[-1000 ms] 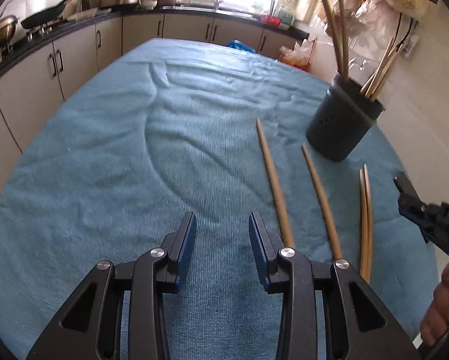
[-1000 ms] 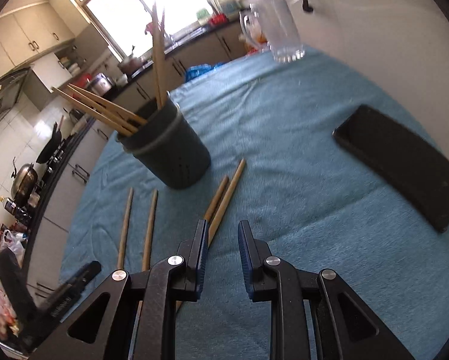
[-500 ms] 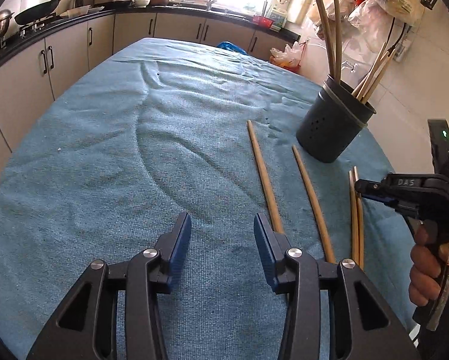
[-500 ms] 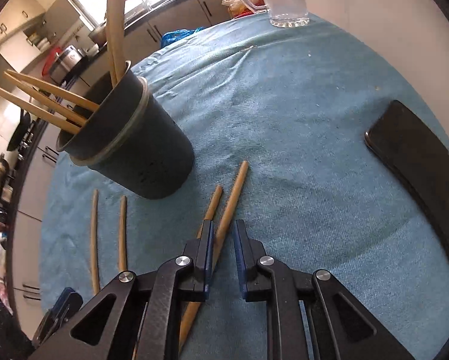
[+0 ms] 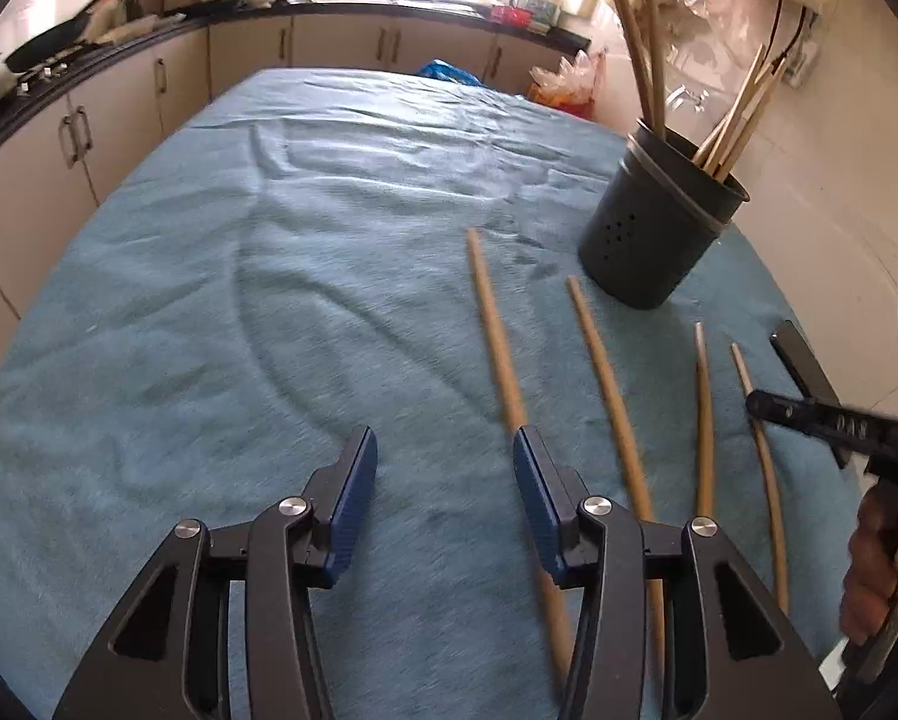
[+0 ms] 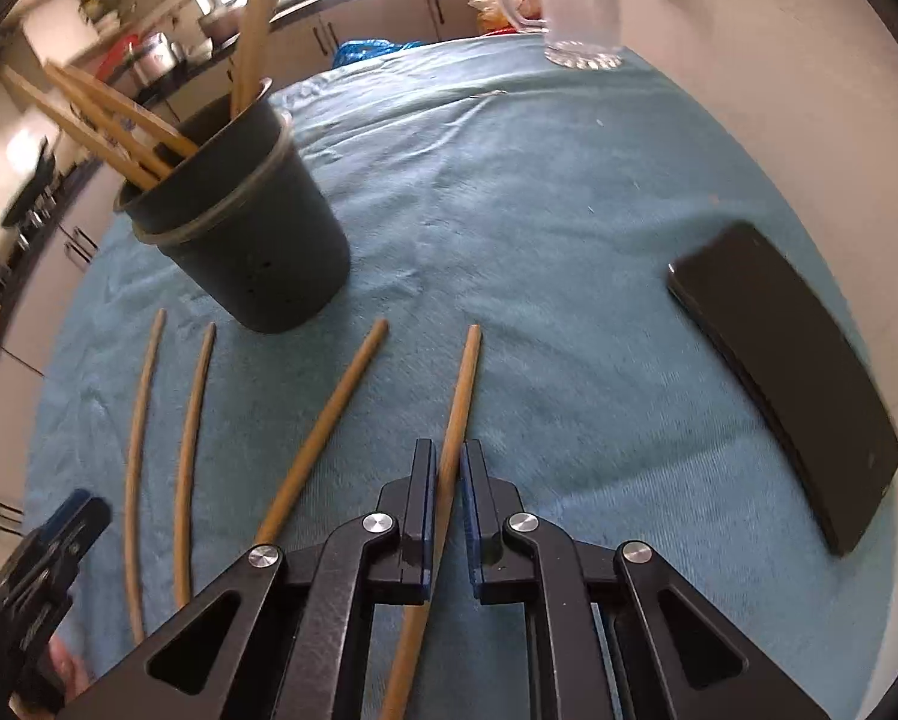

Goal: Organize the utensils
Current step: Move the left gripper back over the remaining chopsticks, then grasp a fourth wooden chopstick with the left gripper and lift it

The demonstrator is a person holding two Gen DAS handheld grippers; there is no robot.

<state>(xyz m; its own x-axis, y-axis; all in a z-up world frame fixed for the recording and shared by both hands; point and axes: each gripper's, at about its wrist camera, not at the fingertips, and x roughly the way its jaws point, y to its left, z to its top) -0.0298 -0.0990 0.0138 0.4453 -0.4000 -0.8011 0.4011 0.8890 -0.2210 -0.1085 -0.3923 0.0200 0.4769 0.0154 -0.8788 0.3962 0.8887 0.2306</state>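
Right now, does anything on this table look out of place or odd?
Yes: four chopsticks lie loose on the blue cloth instead of standing in the dark holder with the others. The right gripper has just been closing on one chopstick. A black phone also lies among the utensils.

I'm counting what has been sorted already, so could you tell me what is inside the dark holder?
Several wooden chopsticks stand in the dark holder, tops leaning out. Its wall hides their lower ends.
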